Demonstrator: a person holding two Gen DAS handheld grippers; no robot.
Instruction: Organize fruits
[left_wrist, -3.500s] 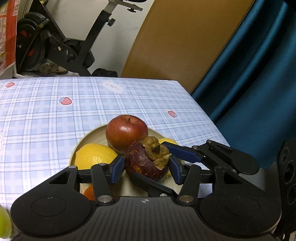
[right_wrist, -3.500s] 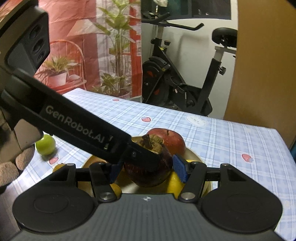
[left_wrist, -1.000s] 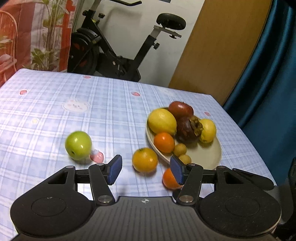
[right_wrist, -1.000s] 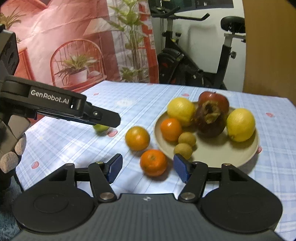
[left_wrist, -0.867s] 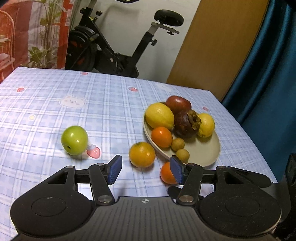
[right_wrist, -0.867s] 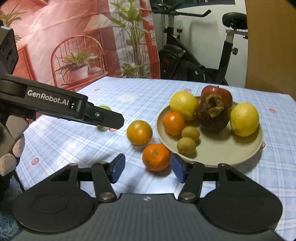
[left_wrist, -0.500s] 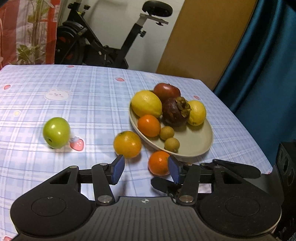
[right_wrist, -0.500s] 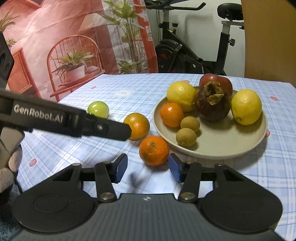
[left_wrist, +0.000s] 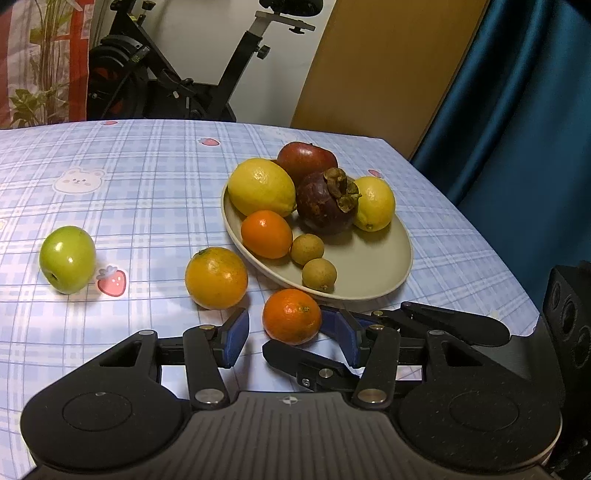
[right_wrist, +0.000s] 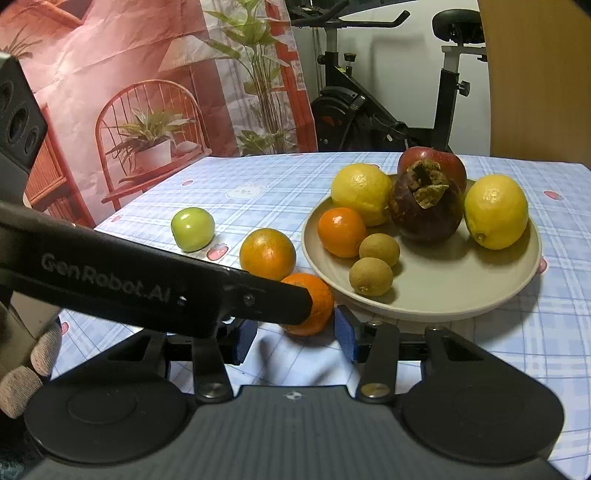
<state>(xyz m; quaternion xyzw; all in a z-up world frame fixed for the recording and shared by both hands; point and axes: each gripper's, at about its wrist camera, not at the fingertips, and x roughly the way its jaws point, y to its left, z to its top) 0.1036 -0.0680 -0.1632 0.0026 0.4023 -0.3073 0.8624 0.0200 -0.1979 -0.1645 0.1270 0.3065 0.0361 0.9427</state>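
Note:
A loose tangerine (left_wrist: 291, 315) (right_wrist: 322, 301) lies on the cloth just in front of the beige plate (left_wrist: 373, 269) (right_wrist: 443, 284). My left gripper (left_wrist: 290, 332) is open around it with a gap at the left pad. My right gripper (right_wrist: 293, 338) is closing from the other side, its pads not pressing the fruit. One left finger (right_wrist: 166, 291) crosses the right wrist view and hides part of the tangerine. An orange (left_wrist: 216, 277) (right_wrist: 267, 253) and a green apple (left_wrist: 67, 258) (right_wrist: 192, 228) lie further left. The plate holds two lemons, a red apple, a mangosteen (left_wrist: 325, 205), a tangerine and two longans.
The right gripper's fingers (left_wrist: 454, 326) reach in under the plate's near rim. A gloved hand (right_wrist: 22, 373) holds the left gripper. The table's edge (left_wrist: 480, 236) runs close behind the plate, with a blue curtain (left_wrist: 517, 110) beyond. An exercise bike (left_wrist: 166, 74) stands past the far edge.
The mangosteen both grippers held now rests on the plate. Both have since pulled back and come low around the loose tangerine. Both pairs of jaws have narrowed.

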